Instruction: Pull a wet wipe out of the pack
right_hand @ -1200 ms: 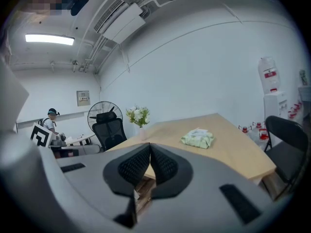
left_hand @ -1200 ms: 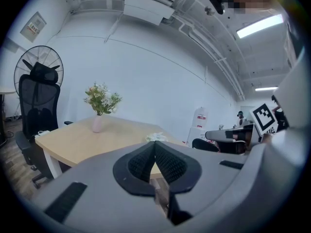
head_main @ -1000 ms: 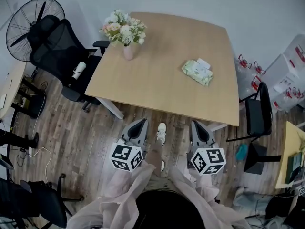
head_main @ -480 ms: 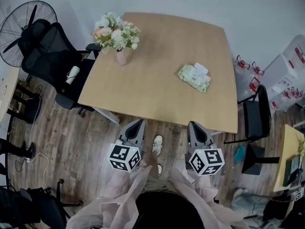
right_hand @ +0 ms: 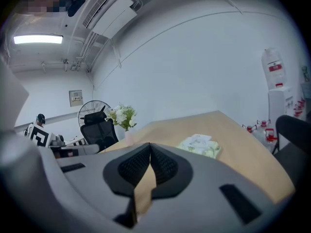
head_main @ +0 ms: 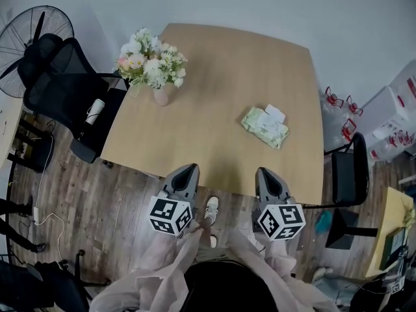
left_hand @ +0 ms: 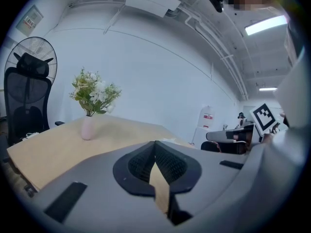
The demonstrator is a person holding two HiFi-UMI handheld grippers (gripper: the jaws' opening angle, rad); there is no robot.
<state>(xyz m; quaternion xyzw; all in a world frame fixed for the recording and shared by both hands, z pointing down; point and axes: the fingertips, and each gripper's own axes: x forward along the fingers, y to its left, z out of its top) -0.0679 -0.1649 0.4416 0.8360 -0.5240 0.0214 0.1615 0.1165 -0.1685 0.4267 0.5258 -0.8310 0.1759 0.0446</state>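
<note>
Hovering at the table's near edge, the left gripper [head_main: 188, 170] and right gripper [head_main: 266, 173] both have their jaws closed tip to tip, holding nothing and touching nothing. Each cube [head_main: 171, 214] carries black-and-white square markers. The wipe pack [head_main: 265, 127] lies flat on the table [head_main: 214, 77], right of centre and well ahead of the right gripper, with a white flap on top. Its green print is too small to read. A vase of flowers [head_main: 151, 67] stands near the far left corner.
</note>
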